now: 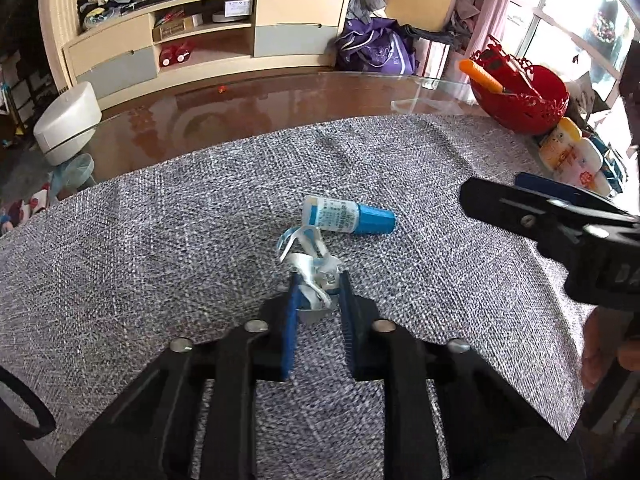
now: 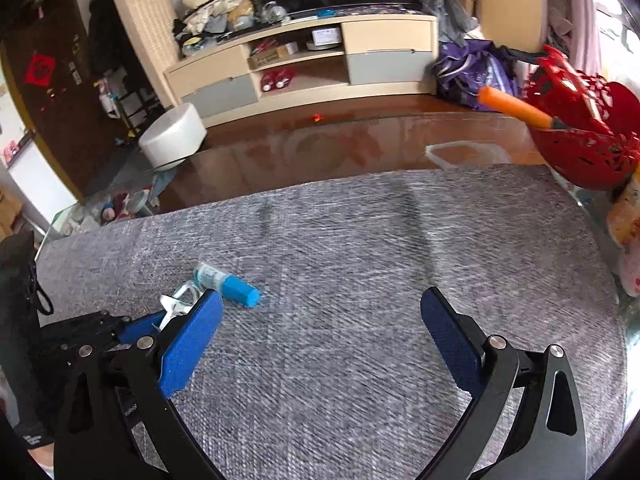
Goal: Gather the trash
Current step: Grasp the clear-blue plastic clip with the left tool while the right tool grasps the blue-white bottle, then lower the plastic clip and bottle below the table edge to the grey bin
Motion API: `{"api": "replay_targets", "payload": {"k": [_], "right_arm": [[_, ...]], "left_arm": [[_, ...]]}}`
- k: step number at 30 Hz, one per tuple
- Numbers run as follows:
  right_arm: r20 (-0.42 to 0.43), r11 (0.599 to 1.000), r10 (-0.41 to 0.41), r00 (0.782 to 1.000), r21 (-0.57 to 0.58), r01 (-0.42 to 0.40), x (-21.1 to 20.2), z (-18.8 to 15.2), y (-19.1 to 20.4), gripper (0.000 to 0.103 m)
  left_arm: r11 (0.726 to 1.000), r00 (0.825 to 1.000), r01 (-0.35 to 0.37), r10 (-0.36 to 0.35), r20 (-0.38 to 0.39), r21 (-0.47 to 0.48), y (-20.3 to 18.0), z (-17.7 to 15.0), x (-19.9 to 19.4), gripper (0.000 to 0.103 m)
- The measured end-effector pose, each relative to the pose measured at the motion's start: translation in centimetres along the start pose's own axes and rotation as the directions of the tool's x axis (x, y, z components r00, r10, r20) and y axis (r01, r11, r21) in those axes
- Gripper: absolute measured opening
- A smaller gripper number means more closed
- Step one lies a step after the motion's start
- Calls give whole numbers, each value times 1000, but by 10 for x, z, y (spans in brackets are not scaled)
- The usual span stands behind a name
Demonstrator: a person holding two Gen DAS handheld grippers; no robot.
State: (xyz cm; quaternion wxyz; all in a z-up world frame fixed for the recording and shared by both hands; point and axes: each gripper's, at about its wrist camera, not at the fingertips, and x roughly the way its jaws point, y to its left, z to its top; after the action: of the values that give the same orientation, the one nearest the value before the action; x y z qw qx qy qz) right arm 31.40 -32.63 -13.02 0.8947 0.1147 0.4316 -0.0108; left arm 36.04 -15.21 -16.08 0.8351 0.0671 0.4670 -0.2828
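A crumpled white and pale-blue plastic wrapper (image 1: pixel 310 268) lies on the grey woven cloth (image 1: pixel 160 240). My left gripper (image 1: pixel 319 286) is shut on it, with its blue pads pressing the wrapper's near end. Just beyond lies a small bottle with a blue cap (image 1: pixel 348 218), on its side and touching nothing but the cloth. In the right wrist view the same bottle (image 2: pixel 228 280) and wrapper (image 2: pixel 176 304) sit by the left finger. My right gripper (image 2: pixel 320 294) stands wide open over bare cloth, holding nothing. The left gripper (image 2: pixel 136 326) shows at lower left.
A red openwork basket (image 1: pixel 524 92) holding an orange-handled tool (image 1: pixel 478 72) stands at the table's far right, with yellow-and-white bottles (image 1: pixel 572 156) beside it. Glossy brown tabletop (image 1: pixel 260 108) runs beyond the cloth. A white round object (image 1: pixel 68 120) sits on the floor at left.
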Motion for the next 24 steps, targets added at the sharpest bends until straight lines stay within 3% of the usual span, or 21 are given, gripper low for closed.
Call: {"api": "replay_targets", "payload": {"k": [7, 10, 12, 16, 17, 24], "right_arm": [[-30, 992, 47, 998, -118, -50, 30, 2, 37, 84], [-50, 982, 61, 997, -174, -69, 44, 2, 54, 70], [-69, 976, 66, 995, -205, -79, 53, 2, 64, 54], [-85, 969, 53, 995, -236, -72, 63, 4, 71, 41], [-90, 969, 53, 995, -236, -73, 63, 5, 71, 33], [-113, 975, 61, 992, -205, -83, 47, -4, 65, 29]], "left_arm": [[997, 997, -66, 67, 34, -48, 40, 0, -21, 12], [992, 995, -90, 94, 44, -87, 63, -2, -31, 12], [990, 993, -101, 107, 48, -100, 74, -1, -36, 12], [988, 992, -108, 115, 54, -107, 82, 0, -42, 12], [989, 992, -110, 116, 54, -103, 82, 0, -43, 12], [992, 991, -114, 118, 66, -60, 63, -8, -63, 12]]}}
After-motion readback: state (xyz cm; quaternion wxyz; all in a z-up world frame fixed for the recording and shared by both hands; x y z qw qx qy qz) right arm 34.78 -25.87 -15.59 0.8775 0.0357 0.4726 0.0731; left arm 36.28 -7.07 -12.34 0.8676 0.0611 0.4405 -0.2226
